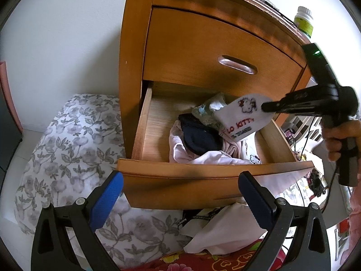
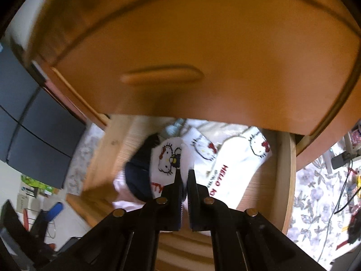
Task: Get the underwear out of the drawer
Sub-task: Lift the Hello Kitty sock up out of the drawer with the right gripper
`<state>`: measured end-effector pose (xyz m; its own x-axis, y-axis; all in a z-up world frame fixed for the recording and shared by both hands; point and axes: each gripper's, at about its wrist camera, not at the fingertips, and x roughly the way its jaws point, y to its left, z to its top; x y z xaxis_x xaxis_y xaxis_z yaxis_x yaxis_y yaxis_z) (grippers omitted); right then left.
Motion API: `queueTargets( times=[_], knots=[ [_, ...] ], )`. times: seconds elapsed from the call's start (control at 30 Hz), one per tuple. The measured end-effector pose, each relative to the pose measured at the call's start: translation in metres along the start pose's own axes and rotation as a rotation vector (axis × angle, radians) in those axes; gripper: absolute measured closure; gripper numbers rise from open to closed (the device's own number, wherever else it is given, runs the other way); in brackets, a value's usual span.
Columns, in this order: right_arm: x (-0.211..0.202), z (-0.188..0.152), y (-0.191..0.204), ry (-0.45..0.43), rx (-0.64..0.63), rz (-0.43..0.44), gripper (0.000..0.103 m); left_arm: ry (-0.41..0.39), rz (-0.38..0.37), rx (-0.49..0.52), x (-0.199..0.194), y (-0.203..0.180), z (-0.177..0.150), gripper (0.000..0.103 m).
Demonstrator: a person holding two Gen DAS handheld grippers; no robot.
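Where clothes (image 1: 198,140) crowd drawer (image 1: 216,169): bottle (image 1: 304,21) above.

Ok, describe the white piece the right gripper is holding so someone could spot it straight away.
Find the wooden nightstand; its lower drawer is open. Above the clothes pile, the right gripper pinches a white garment. It alone hangs lifted, with a cartoon cat face and red lettering.

You held a white garment (image 1: 242,117) with red lettering and a cat print; the drawer (image 1: 203,174) was orange-brown wood; your left tool (image 1: 180,194) pads were blue.
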<state>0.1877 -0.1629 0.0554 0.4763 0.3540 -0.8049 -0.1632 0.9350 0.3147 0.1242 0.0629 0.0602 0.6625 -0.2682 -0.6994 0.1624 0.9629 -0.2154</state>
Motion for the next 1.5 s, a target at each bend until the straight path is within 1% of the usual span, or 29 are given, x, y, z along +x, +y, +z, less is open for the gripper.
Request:
queueTargets(
  times=[0.07,0.2,0.43,0.7,1.03,1.5],
  knots=[
    [-0.016,-0.002,0.006,-0.039,-0.004,0.03,0.099,-0.001,0.002,0.0,-0.001,-0.001,0.0,0.002],
    [-0.034,-0.006,0.012,-0.096,0.013,0.071,0.099,0.0,0.008,0.003,-0.003,-0.003,0.001,0.002],
    [-0.062,-0.012,0.013,-0.142,0.025,0.119,0.099,-0.008,0.026,0.011,-0.013,-0.008,0.001,0.002],
    [-0.094,-0.02,0.007,-0.201,0.045,0.148,0.099,-0.003,0.072,-0.003,-0.025,-0.012,0.002,0.002],
    [-0.141,-0.037,0.014,-0.289,0.011,0.196,0.099,-0.023,0.115,-0.002,-0.047,-0.024,0.0,0.002],
    [-0.196,-0.068,0.024,-0.379,-0.027,0.227,0.099,-0.063,0.124,0.013,-0.078,-0.041,-0.006,0.002]
  ],
)
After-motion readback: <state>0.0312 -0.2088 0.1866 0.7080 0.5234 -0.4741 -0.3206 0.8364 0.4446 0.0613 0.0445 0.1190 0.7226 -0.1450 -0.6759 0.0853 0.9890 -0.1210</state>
